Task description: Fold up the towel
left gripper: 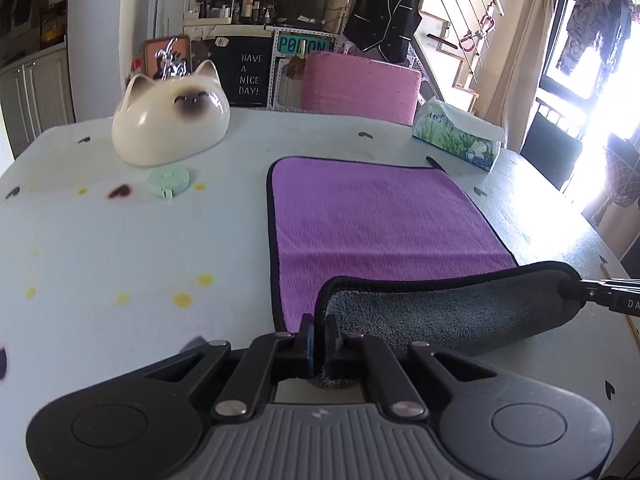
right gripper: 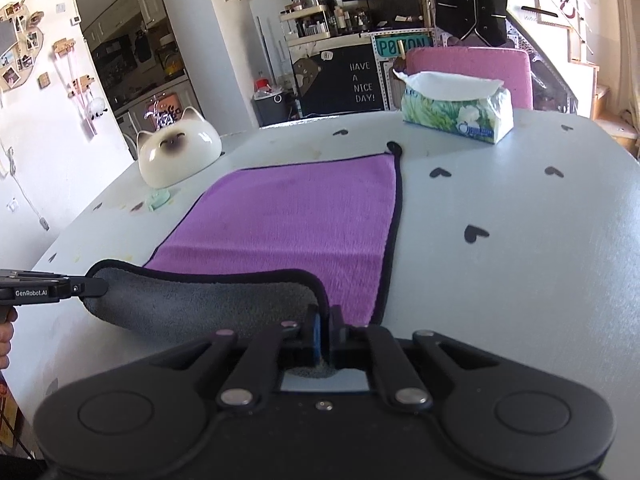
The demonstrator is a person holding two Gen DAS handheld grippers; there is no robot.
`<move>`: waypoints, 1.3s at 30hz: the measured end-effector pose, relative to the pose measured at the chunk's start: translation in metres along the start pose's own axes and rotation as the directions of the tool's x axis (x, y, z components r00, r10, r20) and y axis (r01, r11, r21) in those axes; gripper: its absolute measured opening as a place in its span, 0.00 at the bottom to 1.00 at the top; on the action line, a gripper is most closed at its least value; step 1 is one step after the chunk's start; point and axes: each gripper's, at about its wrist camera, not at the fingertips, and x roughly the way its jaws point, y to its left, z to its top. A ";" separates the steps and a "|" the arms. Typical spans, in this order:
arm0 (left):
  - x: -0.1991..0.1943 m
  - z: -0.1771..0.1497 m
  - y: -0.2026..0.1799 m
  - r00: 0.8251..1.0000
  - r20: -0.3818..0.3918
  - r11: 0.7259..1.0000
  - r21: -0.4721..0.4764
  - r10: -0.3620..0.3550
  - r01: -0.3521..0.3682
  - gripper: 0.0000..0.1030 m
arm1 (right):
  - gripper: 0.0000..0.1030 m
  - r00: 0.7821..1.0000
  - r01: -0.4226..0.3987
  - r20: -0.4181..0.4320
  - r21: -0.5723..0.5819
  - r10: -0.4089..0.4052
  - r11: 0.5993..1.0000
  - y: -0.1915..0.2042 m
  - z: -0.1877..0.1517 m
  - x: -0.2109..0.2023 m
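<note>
Towel (left gripper: 376, 220) near edge lifted off surface (left gripper: 120, 240); left gripper (left gripper: 318, 332) and right gripper (right gripper: 326, 330) jaws each clamped on a corner.

A lived-in home: ahead of the gripper, kitchen cabinets (right gripper: 132, 52) are lining the wall, clothes (left gripper: 596, 20) are hanging by the window, a cat-shaped bowl (left gripper: 170, 120) is sitting on the bench (left gripper: 120, 240).
</note>
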 end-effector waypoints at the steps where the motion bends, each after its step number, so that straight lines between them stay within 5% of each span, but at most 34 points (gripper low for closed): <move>1: 0.000 0.003 -0.001 1.000 0.002 1.000 0.003 0.002 -0.002 0.05 | 0.04 1.000 0.002 0.002 0.002 -0.002 1.000 0.000 0.003 0.000; 21: 0.033 0.087 -0.003 0.997 0.067 0.998 0.055 0.029 -0.033 0.05 | 0.04 0.998 0.029 0.064 0.002 -0.030 1.000 -0.011 0.073 0.027; 39: 0.103 0.131 0.016 0.997 0.030 0.997 0.038 0.068 -0.069 0.05 | 0.04 0.997 0.045 0.057 0.033 -0.047 0.998 -0.028 0.125 0.090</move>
